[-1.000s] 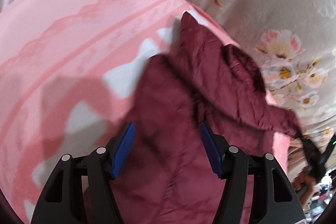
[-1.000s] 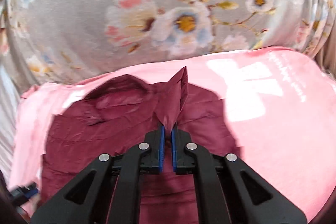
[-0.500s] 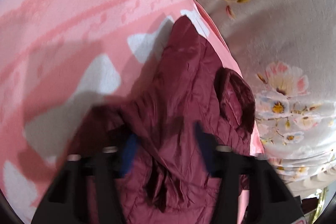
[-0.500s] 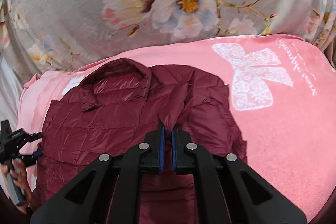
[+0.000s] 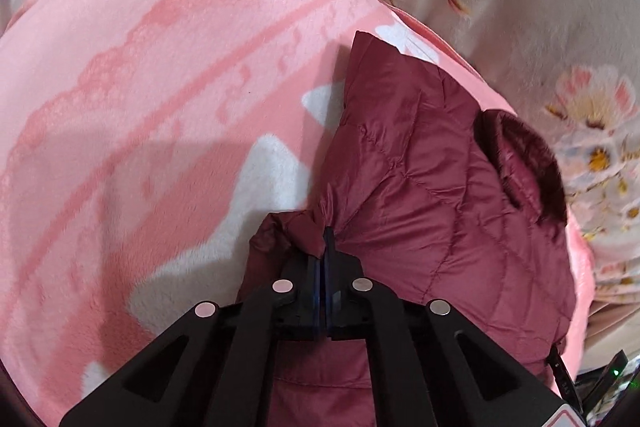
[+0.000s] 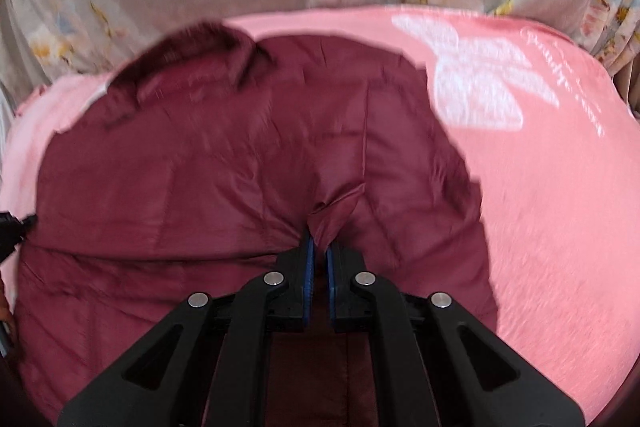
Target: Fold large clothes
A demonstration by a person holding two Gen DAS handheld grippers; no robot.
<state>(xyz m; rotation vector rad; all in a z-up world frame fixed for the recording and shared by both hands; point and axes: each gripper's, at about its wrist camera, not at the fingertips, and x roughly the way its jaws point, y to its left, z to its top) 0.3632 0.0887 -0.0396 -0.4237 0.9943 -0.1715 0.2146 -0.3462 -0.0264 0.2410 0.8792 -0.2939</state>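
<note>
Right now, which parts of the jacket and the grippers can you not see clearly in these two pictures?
- Left wrist view: the jacket's lower part is hidden behind the left gripper, which has just closed on a fold of it.
- Left wrist view: the small objects at the bottom right edge are cut off and too small to name.
- Right wrist view: motion blur hides the quilting and collar detail.
- Right wrist view: the right gripper covers the hem it pinches.
</note>
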